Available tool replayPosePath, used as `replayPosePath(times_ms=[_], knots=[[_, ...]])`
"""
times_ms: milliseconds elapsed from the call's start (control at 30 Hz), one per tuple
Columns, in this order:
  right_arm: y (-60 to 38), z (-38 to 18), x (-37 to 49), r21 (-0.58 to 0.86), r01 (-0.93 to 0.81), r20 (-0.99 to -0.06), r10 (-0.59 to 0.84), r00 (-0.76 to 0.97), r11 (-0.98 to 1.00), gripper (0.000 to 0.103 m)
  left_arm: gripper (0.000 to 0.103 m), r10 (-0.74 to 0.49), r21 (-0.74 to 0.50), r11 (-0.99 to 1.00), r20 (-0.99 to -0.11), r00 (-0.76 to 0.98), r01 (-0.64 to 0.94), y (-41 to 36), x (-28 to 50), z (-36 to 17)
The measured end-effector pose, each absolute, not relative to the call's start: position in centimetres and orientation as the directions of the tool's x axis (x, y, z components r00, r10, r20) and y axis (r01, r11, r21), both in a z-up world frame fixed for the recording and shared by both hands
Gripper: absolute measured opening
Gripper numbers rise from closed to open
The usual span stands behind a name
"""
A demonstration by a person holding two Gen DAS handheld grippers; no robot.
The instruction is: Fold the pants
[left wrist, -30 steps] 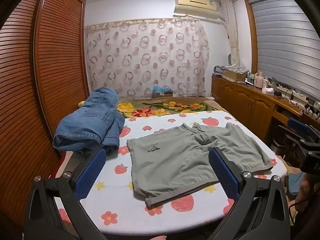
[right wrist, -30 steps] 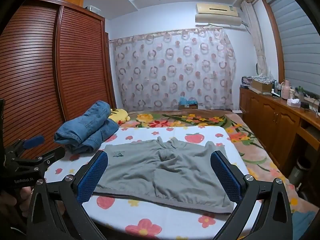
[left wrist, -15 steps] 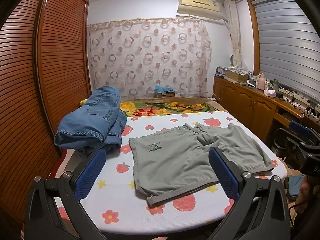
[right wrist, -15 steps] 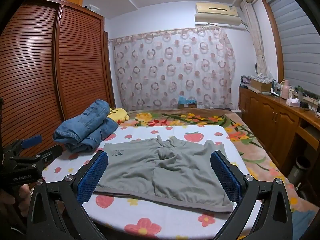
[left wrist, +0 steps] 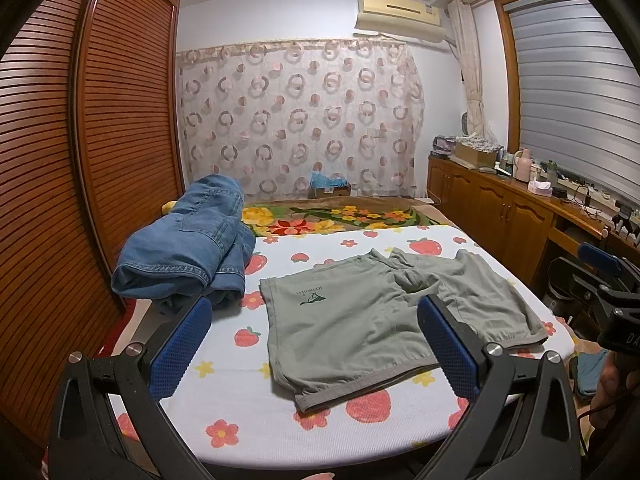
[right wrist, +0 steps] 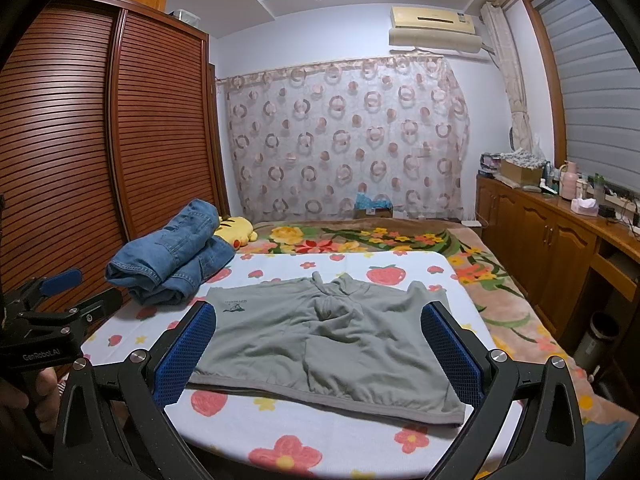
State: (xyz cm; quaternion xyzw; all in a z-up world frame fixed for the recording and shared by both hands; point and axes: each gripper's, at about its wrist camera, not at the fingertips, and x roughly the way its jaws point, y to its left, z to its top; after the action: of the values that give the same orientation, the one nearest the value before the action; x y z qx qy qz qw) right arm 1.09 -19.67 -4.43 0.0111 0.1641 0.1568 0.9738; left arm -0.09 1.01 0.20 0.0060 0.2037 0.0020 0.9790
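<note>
Grey-green shorts (left wrist: 372, 312) lie spread flat on the strawberry-print sheet (left wrist: 248, 408), waistband toward me; they also show in the right wrist view (right wrist: 320, 340). My left gripper (left wrist: 316, 346) is open and empty, held above the near edge of the bed, short of the shorts. My right gripper (right wrist: 320, 354) is open and empty, above the near edge on the right side. The right gripper also shows at the right edge of the left wrist view (left wrist: 608, 280). The left gripper shows at the left edge of the right wrist view (right wrist: 52, 312).
Folded blue jeans (left wrist: 188, 244) sit on the bed's left side, by the wooden wardrobe (left wrist: 60, 160). A yellow plush toy (right wrist: 236, 228) lies behind them. A floral blanket (left wrist: 332, 216) covers the far bed. A wooden cabinet (left wrist: 500, 208) with clutter runs along the right wall.
Both grippers have risen and tilted up slightly. The shorts have not moved, and both grippers stay open.
</note>
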Motion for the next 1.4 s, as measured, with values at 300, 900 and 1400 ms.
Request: replayPosePath(times_ms=[300, 900, 1400], knots=[[-19.68, -4.42, 0.95, 0.068, -0.298, -0.313, 0.304, 0.900, 0.952, 0.102, 0.103, 0.008, 0.014, 1.000, -0.396, 0.918, -0.003, 0.98, -0.16, 0.24], [-19.59, -4.27, 0.74, 0.066, -0.297, -0.311, 0.303, 0.901, 0.953, 0.102, 0.103, 0.010, 0.015, 1.000, -0.391, 0.920, -0.005, 1.12, -0.37, 0.57], [-19.62, -4.16, 0.59, 0.064, -0.297, -0.309, 0.302, 0.902, 0.953, 0.102, 0.103, 0.011, 0.016, 1.000, -0.388, 0.922, -0.006, 1.08, -0.43, 0.55]])
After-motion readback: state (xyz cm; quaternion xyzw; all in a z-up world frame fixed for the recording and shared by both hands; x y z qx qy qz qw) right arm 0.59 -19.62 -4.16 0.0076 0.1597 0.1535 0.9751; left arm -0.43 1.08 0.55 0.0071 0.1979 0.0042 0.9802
